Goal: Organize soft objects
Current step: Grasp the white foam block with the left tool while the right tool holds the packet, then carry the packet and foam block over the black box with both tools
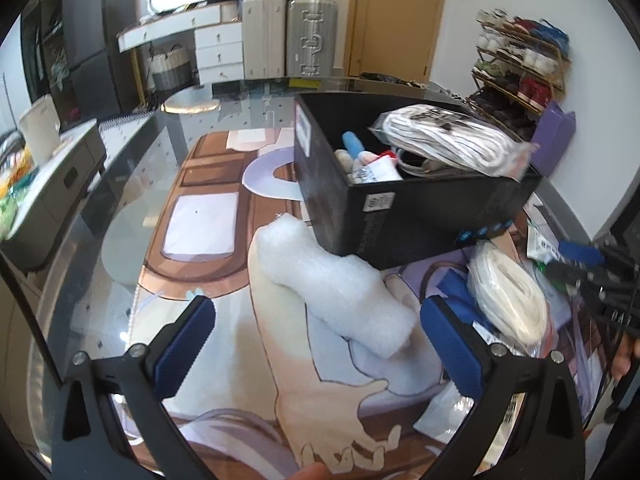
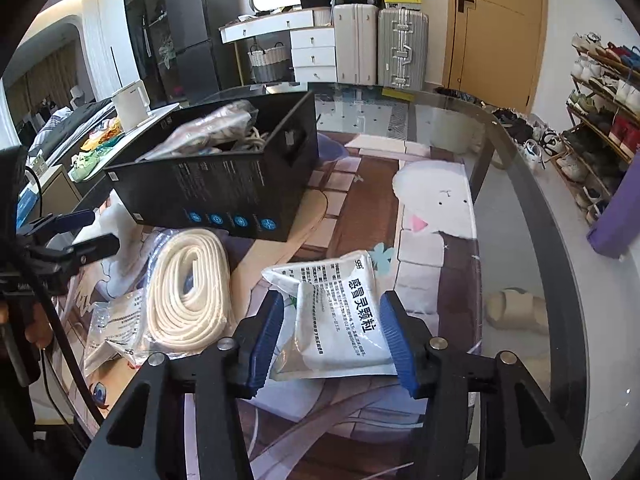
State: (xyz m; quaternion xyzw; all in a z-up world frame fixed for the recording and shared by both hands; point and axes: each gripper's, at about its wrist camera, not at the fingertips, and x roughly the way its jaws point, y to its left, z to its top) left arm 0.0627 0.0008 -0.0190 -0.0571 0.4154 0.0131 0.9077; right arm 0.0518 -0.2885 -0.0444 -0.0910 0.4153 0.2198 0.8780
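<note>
A black box [image 1: 420, 208] stands on the printed mat and holds a bagged white cord [image 1: 444, 140] and small soft items; it also shows in the right wrist view [image 2: 224, 188]. A white foam roll [image 1: 340, 284] lies in front of the box. My left gripper [image 1: 316, 328] is open, its jaws either side of the roll's near end, not touching. A coiled white rope in a bag [image 2: 192, 292] lies on the mat. My right gripper [image 2: 332, 328] is open around a white printed packet [image 2: 340, 312], which rests on the mat.
The glass table [image 2: 516, 216] has a curved edge on the right. A flat plastic bag [image 2: 116, 328] lies left of the rope. A purple box [image 2: 616, 216], a shoe rack [image 2: 600, 92], suitcases [image 2: 400, 48] and drawers stand beyond.
</note>
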